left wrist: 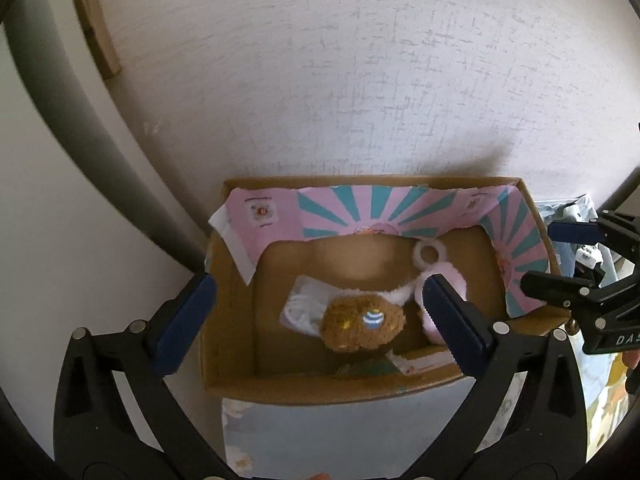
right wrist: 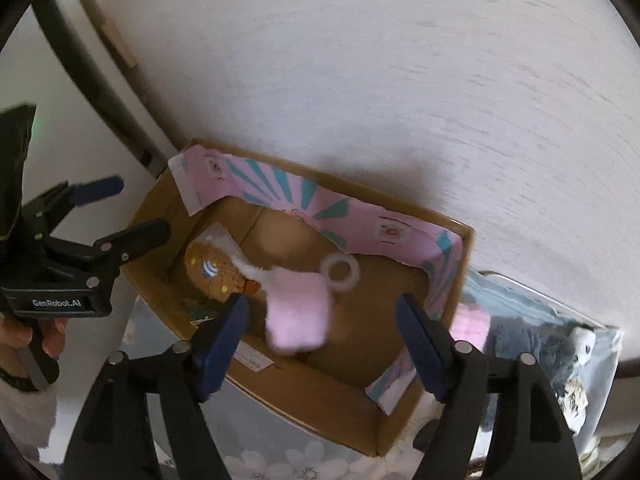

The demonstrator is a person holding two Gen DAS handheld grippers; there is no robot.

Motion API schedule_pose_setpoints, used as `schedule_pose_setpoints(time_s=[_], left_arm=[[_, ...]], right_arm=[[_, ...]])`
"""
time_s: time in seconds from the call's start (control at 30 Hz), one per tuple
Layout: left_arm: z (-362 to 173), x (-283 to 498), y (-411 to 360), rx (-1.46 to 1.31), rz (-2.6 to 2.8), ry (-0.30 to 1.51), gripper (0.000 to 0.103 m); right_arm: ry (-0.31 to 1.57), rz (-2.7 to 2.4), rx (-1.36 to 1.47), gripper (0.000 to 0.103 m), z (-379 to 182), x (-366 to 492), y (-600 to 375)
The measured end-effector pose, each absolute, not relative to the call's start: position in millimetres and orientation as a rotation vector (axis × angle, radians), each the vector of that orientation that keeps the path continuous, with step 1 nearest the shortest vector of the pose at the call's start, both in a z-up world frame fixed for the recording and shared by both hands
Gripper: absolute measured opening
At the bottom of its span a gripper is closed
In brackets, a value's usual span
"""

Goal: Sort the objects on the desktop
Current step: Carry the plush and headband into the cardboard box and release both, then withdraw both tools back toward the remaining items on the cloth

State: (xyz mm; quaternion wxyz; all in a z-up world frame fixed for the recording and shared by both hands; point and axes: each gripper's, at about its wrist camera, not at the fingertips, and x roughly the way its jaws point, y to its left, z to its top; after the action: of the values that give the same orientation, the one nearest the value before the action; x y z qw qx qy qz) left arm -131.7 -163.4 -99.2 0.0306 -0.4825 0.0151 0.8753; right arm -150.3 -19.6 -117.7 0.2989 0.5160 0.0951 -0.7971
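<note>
An open cardboard box [left wrist: 228, 320] [right wrist: 328, 396] lined with pink and teal paper stands against the wall. Inside lie a brown plush toy [left wrist: 360, 326] [right wrist: 212, 270], a pink fluffy item [left wrist: 448, 276] [right wrist: 298, 314] with a white ring [left wrist: 428, 254] [right wrist: 340, 272], and a clear plastic bag [left wrist: 304, 308]. My left gripper [left wrist: 316, 320] [right wrist: 132, 210] is open and empty, just above the box's front. My right gripper [right wrist: 324, 338] [left wrist: 560, 252] is open and empty above the box's right part, with the pink item between its fingers.
A textured white wall [left wrist: 360, 80] rises right behind the box. A grey and white plush [right wrist: 560, 352] lies on a light blue cloth to the right of the box. A floral tablecloth [right wrist: 280, 464] covers the table in front. A dark curved pipe [left wrist: 80, 120] runs at left.
</note>
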Motion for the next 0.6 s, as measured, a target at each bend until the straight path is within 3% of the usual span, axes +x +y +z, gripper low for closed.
schedule_pose_setpoints(time_s=[0.4,0.6], left_arm=[[-81.3,-105.4,-136.5,-1.438,2.72,0.187,0.103],[-67.6,-94.3,-114.8,-1.381,2.703,0.212,0.103]], right_arm=[[0.434,-2.175,1.292,0.073,-97.1,-122.5,-0.1],[0.375,-2.164,1.279,0.073,-83.9,-117.2,19.0]])
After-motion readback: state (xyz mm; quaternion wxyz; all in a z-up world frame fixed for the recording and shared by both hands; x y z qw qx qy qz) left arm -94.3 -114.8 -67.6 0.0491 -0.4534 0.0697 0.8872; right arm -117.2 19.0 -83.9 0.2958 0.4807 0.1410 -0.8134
